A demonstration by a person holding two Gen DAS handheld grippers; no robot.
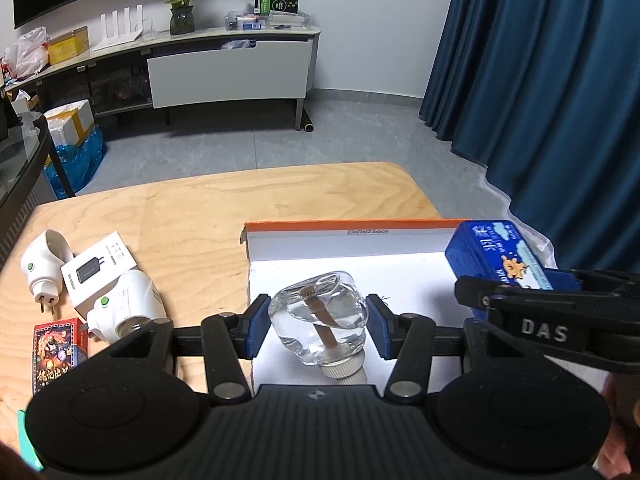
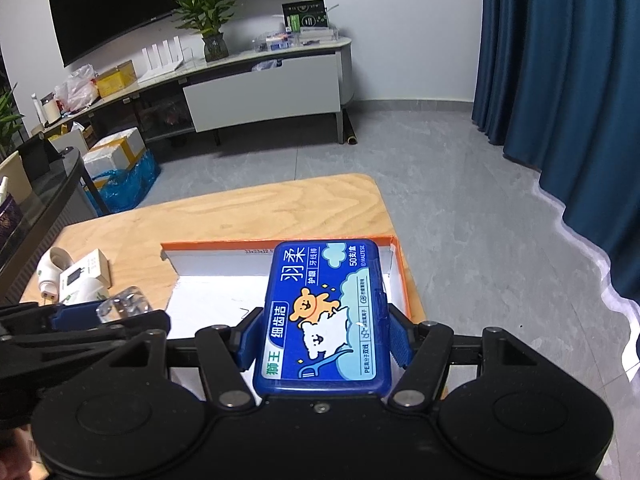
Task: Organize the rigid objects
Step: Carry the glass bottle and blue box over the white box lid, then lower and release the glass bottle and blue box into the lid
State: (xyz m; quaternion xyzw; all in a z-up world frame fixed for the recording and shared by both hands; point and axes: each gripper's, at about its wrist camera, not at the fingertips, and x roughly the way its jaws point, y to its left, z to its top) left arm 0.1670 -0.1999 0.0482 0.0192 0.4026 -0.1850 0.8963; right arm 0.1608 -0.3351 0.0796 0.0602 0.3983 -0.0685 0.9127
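Note:
My left gripper (image 1: 318, 326) is shut on a clear glass bottle (image 1: 320, 320) with a beige cap, held over the white floor of an orange-rimmed box (image 1: 344, 226). My right gripper (image 2: 322, 332) is shut on a blue floss-pick case (image 2: 324, 312) with a bear picture, held over the right side of the same box (image 2: 216, 246). The blue case also shows in the left wrist view (image 1: 496, 256), and the bottle in the right wrist view (image 2: 128, 300).
On the wooden table (image 1: 200, 208) left of the box lie two white plug adapters (image 1: 40, 264) (image 1: 128, 304), a white charger box (image 1: 100, 264) and a red card pack (image 1: 58, 344). A TV cabinet (image 1: 228, 68) stands far back. Blue curtains (image 1: 540, 80) hang at right.

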